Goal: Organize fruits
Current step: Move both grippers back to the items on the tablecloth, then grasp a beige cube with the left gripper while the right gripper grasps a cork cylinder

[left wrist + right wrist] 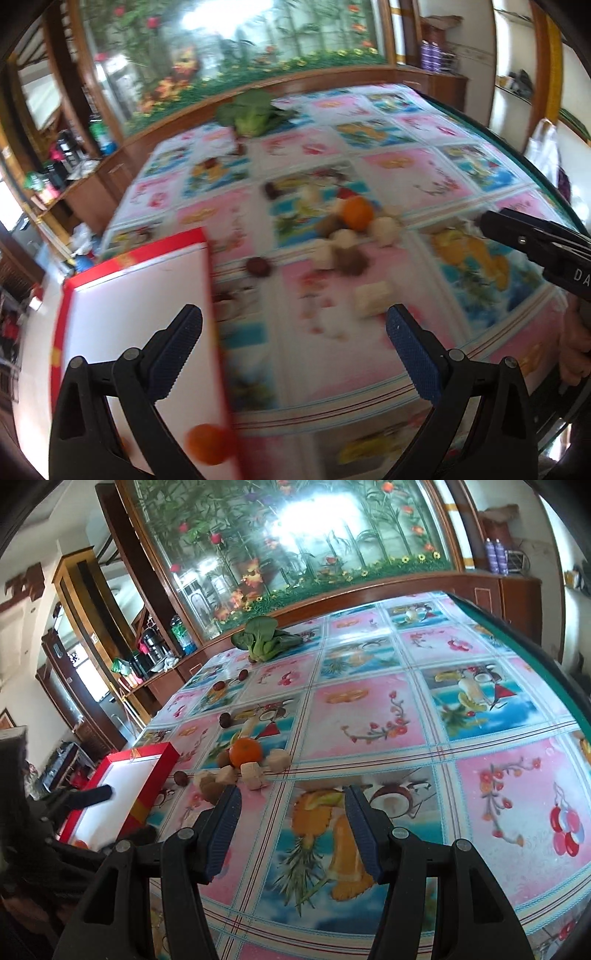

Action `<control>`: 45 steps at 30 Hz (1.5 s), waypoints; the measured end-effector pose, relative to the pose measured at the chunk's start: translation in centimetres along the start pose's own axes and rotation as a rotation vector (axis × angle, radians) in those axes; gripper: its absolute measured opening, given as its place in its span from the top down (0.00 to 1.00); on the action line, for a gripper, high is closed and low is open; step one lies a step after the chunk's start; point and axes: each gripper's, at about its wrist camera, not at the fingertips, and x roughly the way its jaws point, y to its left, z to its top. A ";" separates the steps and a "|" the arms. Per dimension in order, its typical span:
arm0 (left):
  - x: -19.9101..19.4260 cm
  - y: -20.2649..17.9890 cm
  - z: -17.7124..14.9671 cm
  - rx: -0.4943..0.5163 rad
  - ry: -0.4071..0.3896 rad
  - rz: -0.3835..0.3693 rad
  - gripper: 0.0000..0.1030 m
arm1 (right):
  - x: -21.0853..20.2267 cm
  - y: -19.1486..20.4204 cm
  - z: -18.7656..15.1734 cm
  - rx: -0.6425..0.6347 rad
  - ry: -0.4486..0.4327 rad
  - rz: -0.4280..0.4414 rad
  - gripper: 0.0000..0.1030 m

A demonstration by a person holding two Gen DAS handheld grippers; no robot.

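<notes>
A red box with a white inside (140, 295) lies at the table's left edge; it also shows in the right wrist view (125, 775). One orange (208, 443) lies in its near corner. My left gripper (293, 325) is open and empty, above the box's right wall. A second orange (357, 213) sits mid-table among pale cubes and brown fruits; it shows in the right wrist view too (245, 752). My right gripper (291, 805) is open and empty, low over the table, near side of that pile. Its finger shows in the left wrist view (517, 236).
Bok choy (264, 638) lies at the table's far edge. Dark round fruits (224, 720) are scattered on the left half of the patterned tablecloth (369, 716). A pale block (373, 297) lies near my left gripper. A wooden cabinet with a mural stands behind.
</notes>
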 end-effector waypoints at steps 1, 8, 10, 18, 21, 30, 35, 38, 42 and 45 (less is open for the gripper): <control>0.2 -0.4 0.0 0.003 0.007 -0.010 0.03 | 0.0 0.0 0.0 0.001 0.002 0.008 0.43; 3.0 -2.3 0.5 0.000 0.052 -0.049 0.04 | 0.3 -0.5 -0.1 0.017 0.019 0.020 0.44; 3.6 -2.4 0.6 -0.003 0.059 -0.061 0.08 | 0.5 -0.2 0.1 -0.004 0.020 -0.001 0.43; 5.2 -2.2 0.4 -0.030 0.107 -0.121 0.42 | 4.7 3.1 1.5 -0.182 0.146 -0.068 0.44; 5.6 -1.7 0.2 -0.060 0.124 -0.170 0.50 | 6.4 3.9 1.5 -0.207 0.184 -0.068 0.50; 5.4 -0.5 -0.1 -0.083 0.116 -0.200 0.64 | 9.9 5.1 1.3 -0.237 0.246 -0.097 0.70; 5.4 -0.3 -0.1 -0.080 0.108 -0.208 0.65 | 10.2 5.4 1.3 -0.243 0.247 -0.080 0.85; 5.4 -0.2 -0.2 -0.084 0.104 -0.211 0.68 | 10.1 5.3 1.3 -0.234 0.241 -0.071 0.85; 5.4 0.2 -0.3 -0.098 0.102 -0.219 0.72 | 9.7 5.3 1.4 -0.212 0.230 -0.040 0.85; 5.3 0.4 -0.4 -0.101 0.103 -0.222 0.72 | 9.0 5.4 1.5 -0.205 0.198 -0.016 0.85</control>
